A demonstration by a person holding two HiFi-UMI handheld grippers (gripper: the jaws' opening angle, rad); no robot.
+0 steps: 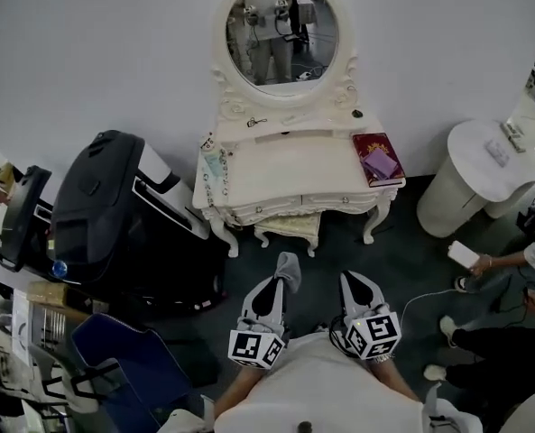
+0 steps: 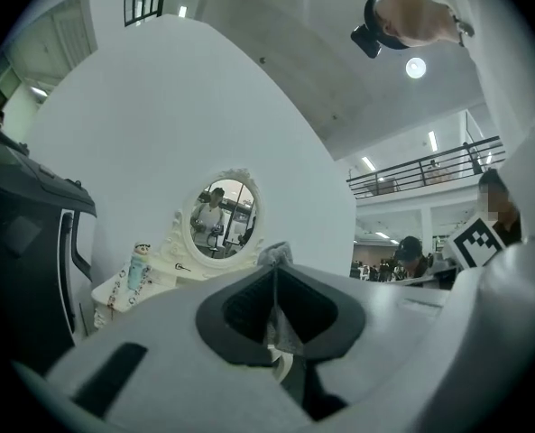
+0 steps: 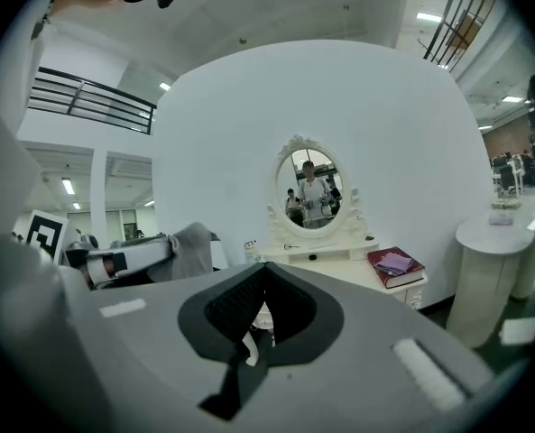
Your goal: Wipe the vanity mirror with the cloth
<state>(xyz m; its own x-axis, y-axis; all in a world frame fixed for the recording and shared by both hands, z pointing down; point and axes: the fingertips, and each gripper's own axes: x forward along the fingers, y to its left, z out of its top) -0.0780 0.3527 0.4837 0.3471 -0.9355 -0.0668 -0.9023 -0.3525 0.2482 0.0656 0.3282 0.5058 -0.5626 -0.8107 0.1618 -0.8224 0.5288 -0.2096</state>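
The white vanity table point(image 1: 276, 174) stands against the wall ahead, with its oval mirror point(image 1: 281, 34) upright at the back. The mirror also shows in the left gripper view as the oval mirror point(image 2: 226, 217) and in the right gripper view as the oval mirror point(image 3: 309, 188). My left gripper point(image 1: 283, 282) is held low in front of the table, shut on a grey cloth point(image 1: 289, 266) that pokes out past its tips. The cloth point(image 2: 274, 255) bunches above the shut left gripper point(image 2: 274, 276). My right gripper point(image 1: 353, 280) hangs beside it, and the right gripper point(image 3: 265, 273) is shut on nothing.
A red book point(image 1: 378, 159) with a purple item lies on the table's right end. A stool point(image 1: 288, 228) sits under the table. A big black case point(image 1: 114, 206) stands left, and a white round pedestal point(image 1: 484, 165) stands right. A seated person point(image 1: 511, 269) is at the far right.
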